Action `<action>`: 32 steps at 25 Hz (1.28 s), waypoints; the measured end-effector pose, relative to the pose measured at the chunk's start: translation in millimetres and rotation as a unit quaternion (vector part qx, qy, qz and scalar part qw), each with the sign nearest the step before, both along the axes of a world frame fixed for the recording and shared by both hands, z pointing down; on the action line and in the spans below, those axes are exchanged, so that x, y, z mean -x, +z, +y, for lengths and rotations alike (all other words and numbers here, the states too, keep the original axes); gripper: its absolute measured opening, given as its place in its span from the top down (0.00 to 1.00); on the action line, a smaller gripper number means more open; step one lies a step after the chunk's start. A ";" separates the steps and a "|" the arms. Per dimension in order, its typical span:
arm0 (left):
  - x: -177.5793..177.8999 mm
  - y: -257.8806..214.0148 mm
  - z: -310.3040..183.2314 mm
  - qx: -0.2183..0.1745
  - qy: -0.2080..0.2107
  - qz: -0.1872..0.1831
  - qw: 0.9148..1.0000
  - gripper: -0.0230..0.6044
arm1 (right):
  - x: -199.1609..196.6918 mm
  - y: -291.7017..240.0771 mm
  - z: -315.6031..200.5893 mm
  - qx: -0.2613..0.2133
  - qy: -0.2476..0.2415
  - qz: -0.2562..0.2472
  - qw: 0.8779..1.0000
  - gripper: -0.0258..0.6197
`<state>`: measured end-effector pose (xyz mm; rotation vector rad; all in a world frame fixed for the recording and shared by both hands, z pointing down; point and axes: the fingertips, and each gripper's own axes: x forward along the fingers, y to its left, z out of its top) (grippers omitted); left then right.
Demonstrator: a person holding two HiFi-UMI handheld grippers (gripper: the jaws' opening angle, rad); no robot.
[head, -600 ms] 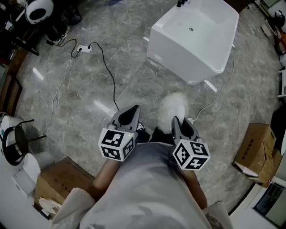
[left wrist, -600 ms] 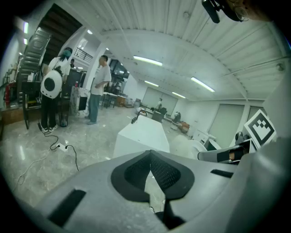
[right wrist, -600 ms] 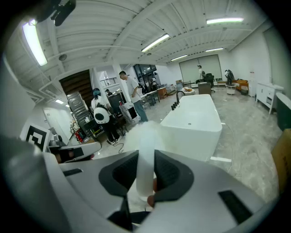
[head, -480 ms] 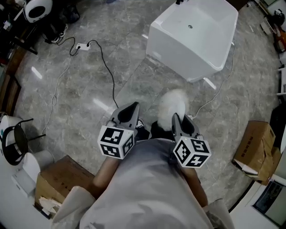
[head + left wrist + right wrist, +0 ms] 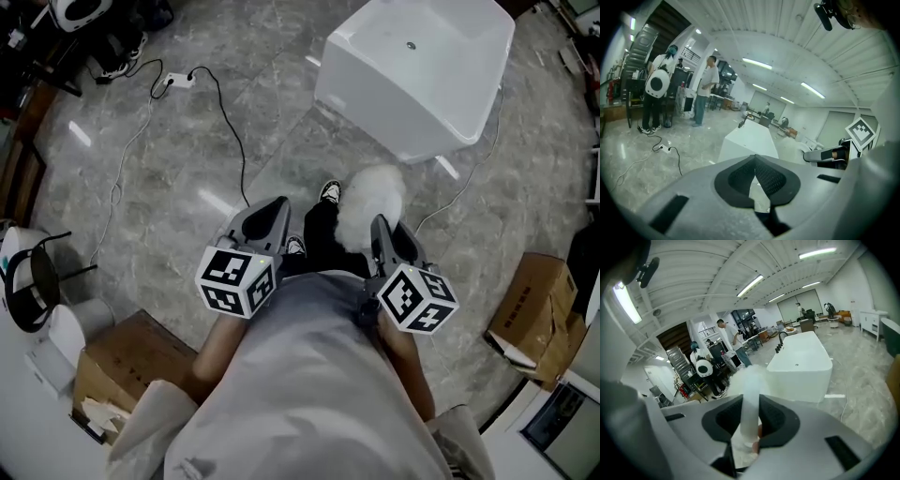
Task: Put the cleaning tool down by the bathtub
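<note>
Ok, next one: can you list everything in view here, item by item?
bathtub: one, white, on the floor ahead
cleaning tool: one, white and fluffy, held short of the bathtub
power strip: one, white, with a black cable, far left floor
left cardboard box: one, brown, near left
right cardboard box: one, brown, right
bystanders: at least two, standing far off
shoes: two, black and white, between the grippers
left gripper: grey, shut, empty
right gripper: grey, shut on the cleaning tool's handle
</note>
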<state>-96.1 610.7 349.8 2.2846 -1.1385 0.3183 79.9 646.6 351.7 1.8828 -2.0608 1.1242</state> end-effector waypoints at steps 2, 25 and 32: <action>3.4 -0.4 -9.7 0.000 -0.004 -0.006 1.000 0.96 | -4.1 0.6 -12.4 0.000 0.003 0.000 1.000 0.83; -32.7 16.3 -206.0 0.043 -0.003 -0.044 0.998 0.96 | -44.0 36.5 -227.2 0.055 -0.019 -0.071 0.996 0.83; -60.3 19.4 -277.4 0.049 0.000 -0.064 0.997 0.96 | -70.1 50.3 -300.1 0.067 -0.026 -0.083 0.994 0.83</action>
